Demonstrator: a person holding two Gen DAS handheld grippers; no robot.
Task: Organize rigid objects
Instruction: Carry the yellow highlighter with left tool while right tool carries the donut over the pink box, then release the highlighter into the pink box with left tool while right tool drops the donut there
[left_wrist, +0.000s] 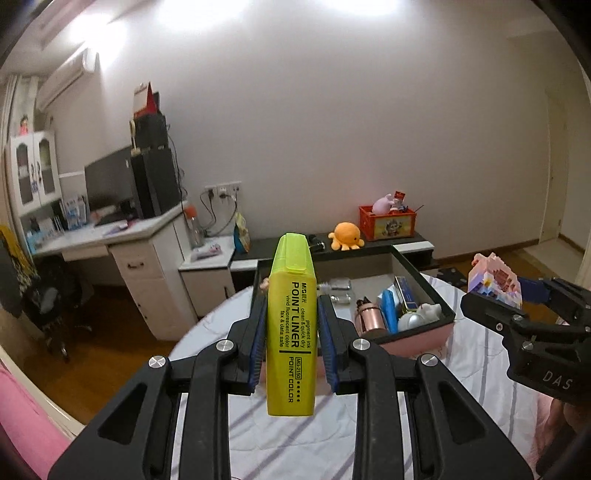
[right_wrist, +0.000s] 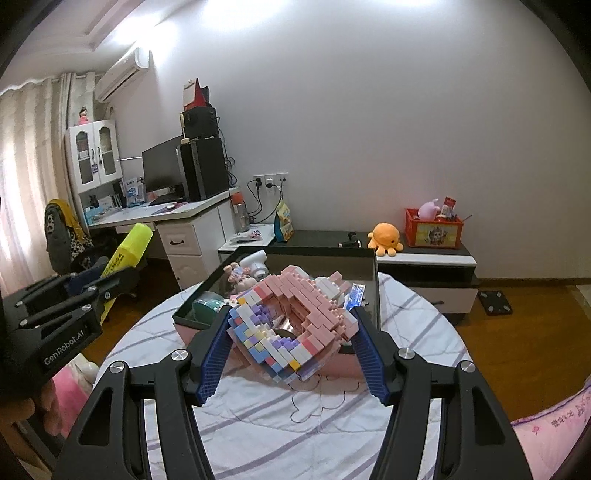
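The left gripper (left_wrist: 291, 325) clamped a yellow highlighter (left_wrist: 291, 332) upright while the right gripper (right_wrist: 291, 332) gripped a pink brick model (right_wrist: 291, 317) above the bed (right_wrist: 295, 424)

Both the left gripper (left_wrist: 291, 325) and the right gripper (right_wrist: 291, 343) are black, with ribbed blue pads (right_wrist: 218, 354), silver screws (left_wrist: 226, 345) and white lettering.

Orange plush octopus (left_wrist: 346, 236), red crate (left_wrist: 388, 222), desk (left_wrist: 110, 236)
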